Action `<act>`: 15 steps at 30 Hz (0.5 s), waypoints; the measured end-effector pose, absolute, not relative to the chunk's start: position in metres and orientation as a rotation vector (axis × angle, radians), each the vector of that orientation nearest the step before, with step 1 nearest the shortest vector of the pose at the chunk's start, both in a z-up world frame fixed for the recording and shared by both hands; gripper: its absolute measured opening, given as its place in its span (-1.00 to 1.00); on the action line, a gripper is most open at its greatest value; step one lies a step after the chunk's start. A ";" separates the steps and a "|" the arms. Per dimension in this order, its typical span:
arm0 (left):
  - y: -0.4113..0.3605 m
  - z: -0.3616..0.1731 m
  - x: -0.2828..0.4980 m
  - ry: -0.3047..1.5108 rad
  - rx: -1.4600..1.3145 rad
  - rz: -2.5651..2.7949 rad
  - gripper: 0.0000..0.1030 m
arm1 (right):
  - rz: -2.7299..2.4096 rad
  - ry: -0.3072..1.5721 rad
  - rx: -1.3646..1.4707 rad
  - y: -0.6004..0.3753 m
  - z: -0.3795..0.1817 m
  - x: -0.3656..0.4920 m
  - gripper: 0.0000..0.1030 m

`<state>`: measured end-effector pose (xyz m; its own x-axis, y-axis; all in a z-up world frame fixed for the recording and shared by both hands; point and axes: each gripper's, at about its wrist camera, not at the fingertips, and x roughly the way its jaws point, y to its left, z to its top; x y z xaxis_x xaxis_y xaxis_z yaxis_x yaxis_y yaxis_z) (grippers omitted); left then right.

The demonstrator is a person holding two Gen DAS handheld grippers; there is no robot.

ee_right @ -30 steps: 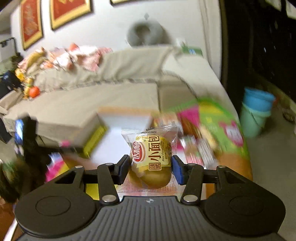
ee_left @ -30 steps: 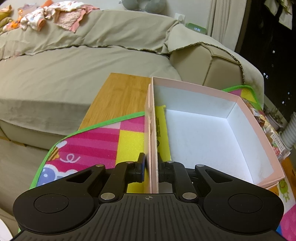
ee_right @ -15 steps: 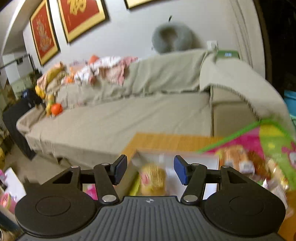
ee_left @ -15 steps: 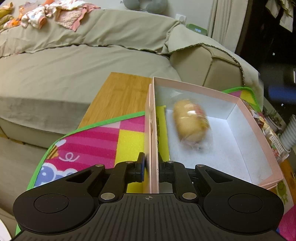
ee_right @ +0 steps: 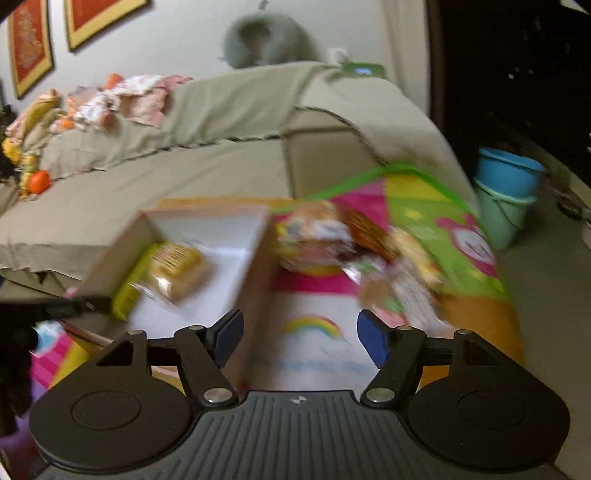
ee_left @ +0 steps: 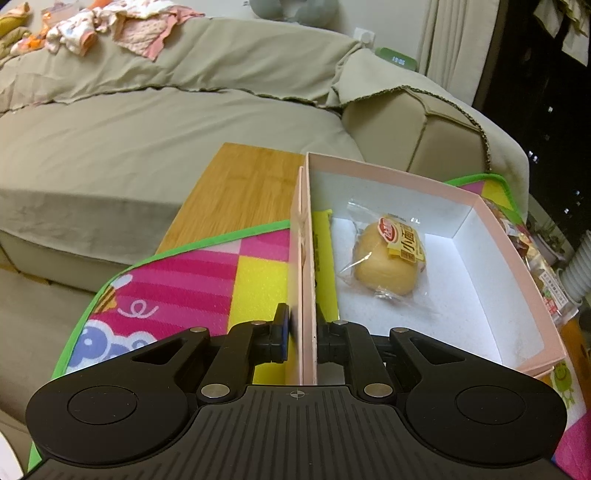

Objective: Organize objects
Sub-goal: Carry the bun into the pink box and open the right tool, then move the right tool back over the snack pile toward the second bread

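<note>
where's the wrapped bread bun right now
In the left wrist view, the wrapped bun lies inside the pink box, right of the wall clamped by the left gripper.

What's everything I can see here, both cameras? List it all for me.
Box: one, pink outside, white inside, on the play mat.
Wrapped bun: one, golden, inside the box.
Snack packets: several, mixed colours, blurred, on the mat right of the box.
Play mat: one, pink, yellow, green-edged, over a wooden table.
Sofa: one, beige, behind the table.
Clothes: a heap, pink and white, on the sofa back.
Buckets: two stacked, blue and green, on the floor.
Left gripper: black, clamped on the box wall.
Right gripper: black, open, empty.
</note>
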<state>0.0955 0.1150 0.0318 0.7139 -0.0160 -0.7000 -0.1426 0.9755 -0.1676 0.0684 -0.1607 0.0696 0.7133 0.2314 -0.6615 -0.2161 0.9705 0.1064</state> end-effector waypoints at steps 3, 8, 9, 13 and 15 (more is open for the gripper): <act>0.114 0.032 0.096 0.778 -0.212 0.073 -0.75 | 0.198 0.768 0.036 -0.181 0.057 0.067 0.34; 0.111 0.032 0.095 0.785 -0.200 0.077 -0.75 | 0.154 0.788 0.060 -0.199 0.045 0.069 0.42; 0.111 0.031 0.095 0.786 -0.198 0.078 -0.75 | 0.151 0.789 0.061 -0.200 0.043 0.069 0.42; 0.110 0.032 0.095 0.787 -0.195 0.080 -0.75 | 0.142 0.792 0.060 -0.200 0.037 0.073 0.42; 0.110 0.032 0.095 0.787 -0.196 0.079 -0.75 | 0.147 0.789 0.055 -0.198 0.036 0.077 0.42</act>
